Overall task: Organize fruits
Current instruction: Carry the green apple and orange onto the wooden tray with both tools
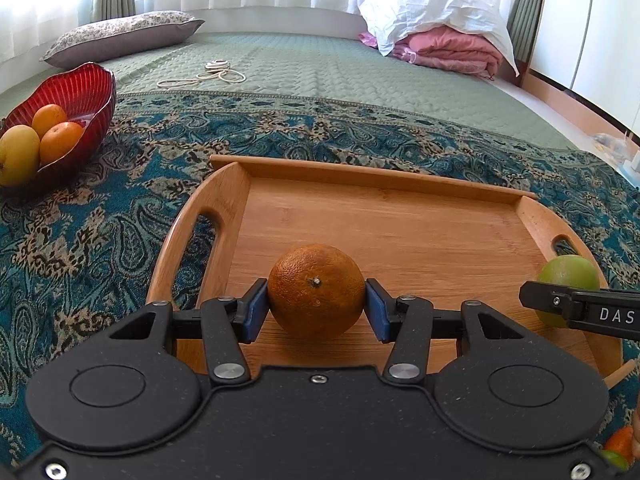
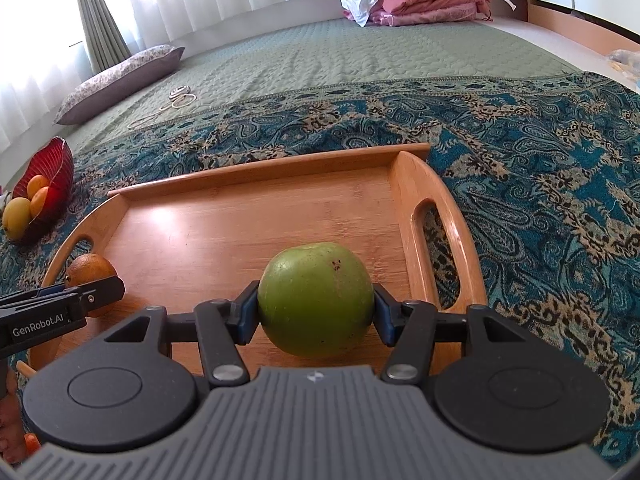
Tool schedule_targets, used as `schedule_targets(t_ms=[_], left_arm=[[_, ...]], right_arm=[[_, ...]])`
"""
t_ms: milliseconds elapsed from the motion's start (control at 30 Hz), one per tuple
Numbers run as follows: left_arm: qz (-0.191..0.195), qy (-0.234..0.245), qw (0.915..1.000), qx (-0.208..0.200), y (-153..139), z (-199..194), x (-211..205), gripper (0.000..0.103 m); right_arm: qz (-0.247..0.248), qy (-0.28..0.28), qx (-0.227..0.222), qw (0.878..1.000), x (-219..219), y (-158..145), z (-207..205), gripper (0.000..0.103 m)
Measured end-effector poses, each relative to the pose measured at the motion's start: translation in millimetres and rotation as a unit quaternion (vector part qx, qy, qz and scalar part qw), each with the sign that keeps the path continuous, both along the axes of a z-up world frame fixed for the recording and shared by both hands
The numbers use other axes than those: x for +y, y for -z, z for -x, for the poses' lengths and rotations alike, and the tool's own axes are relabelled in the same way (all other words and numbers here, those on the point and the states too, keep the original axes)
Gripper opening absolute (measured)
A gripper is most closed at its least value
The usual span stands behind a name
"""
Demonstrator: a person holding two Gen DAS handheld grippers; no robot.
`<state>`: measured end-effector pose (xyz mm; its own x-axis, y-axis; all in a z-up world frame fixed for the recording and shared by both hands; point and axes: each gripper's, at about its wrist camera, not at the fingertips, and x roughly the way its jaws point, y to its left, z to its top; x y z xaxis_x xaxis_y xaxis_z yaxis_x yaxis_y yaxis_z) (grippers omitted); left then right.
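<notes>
The wooden tray (image 1: 400, 216) shows a smooth, faintly glossy grain, and on it the orange (image 1: 316, 292) has dull, pitted peel while the green fruit (image 2: 316, 298) is smooth and waxy. Left of the tray, the red bowl (image 1: 80, 92) looks like ribbed, glossy glass. Under the tray lies a matt woven paisley cloth (image 1: 120, 208).

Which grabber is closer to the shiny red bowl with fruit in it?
Left. The left gripper, holding the orange fruit, is on the tray side nearer the red glass bowl. The right gripper, holding the green fruit, is farther across the wooden tray.
</notes>
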<state>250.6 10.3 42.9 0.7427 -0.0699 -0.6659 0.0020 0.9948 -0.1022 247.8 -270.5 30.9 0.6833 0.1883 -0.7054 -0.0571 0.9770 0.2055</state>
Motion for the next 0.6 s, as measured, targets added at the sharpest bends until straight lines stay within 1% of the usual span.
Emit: schedule_targets(t_ms=[167,600], left_arm=[[0.0,0.0,1.0,0.001,1.1,-0.6,0.8,0.048],[-0.002,-0.002,1.0,0.0,0.9,-0.6,-0.3,0.049]], right_arm=[[0.007,-0.002,0.003,1.0,1.5,2.5,-0.6,0.06],[0.008,-0.001,0.005,1.0,2.6,2.1,0.1,0.06]])
